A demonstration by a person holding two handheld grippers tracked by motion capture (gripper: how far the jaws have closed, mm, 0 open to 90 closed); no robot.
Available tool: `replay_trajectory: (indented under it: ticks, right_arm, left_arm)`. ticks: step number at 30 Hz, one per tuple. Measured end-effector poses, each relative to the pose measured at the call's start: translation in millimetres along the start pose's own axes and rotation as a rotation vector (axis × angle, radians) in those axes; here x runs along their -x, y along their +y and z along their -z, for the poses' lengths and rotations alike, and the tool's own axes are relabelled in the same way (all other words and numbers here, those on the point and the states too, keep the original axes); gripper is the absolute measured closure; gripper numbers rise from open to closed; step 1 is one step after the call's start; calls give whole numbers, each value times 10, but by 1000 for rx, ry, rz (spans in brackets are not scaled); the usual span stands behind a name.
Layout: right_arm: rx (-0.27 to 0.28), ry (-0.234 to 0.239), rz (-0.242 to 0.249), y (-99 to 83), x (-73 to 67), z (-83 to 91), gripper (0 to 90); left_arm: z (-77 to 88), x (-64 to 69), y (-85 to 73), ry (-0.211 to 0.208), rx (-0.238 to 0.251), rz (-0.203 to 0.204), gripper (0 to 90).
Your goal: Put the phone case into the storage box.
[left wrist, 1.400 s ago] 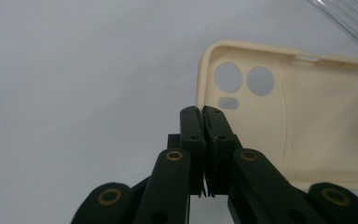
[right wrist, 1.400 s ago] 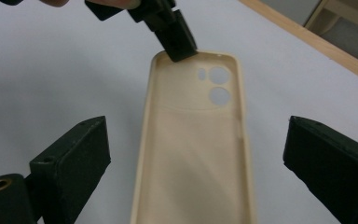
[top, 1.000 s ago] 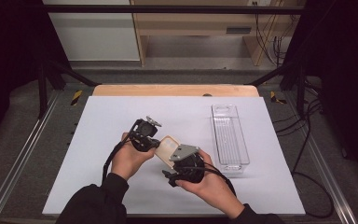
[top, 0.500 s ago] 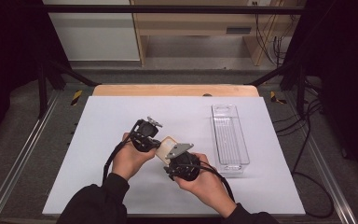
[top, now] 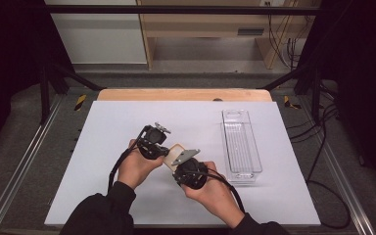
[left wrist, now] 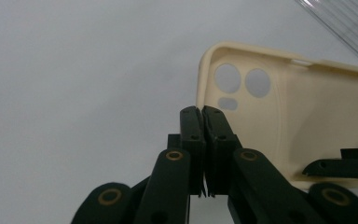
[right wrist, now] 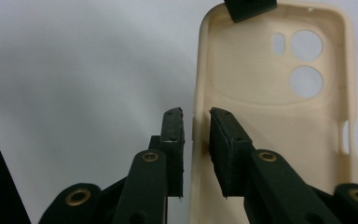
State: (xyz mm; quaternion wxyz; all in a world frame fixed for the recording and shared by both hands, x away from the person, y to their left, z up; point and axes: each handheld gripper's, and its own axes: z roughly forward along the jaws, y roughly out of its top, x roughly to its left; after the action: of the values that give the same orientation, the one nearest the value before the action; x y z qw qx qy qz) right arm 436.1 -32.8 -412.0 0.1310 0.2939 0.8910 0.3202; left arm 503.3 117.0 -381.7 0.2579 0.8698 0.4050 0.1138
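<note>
We see a clear tray on the right of the bench, long side running away from us, and nothing lies in it. Left of it, above the white sheet, the cream phone case hangs between both tools, inner side showing its camera holes. Our left claw is clamped together on the case's side wall near those holes. Our right claw straddles the opposite long edge; its jaws have just been closing, yet a sliver of gap remains either side of the wall. Both hands crowd the case from the near side.
</note>
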Motion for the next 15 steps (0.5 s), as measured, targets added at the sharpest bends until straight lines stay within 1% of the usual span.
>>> replay_trajectory:
  ticks: [9, 15]
  right_arm:
    - [-12, -3, -8, 7, -8, -18, 763]
    - [-26, -8, -8, 9, -25, -38, 774]
  left_arm:
    - [2, -6, -1, 2, -1, 1, 877]
    - [-3, 0, -4, -4, -6, 5, 877]
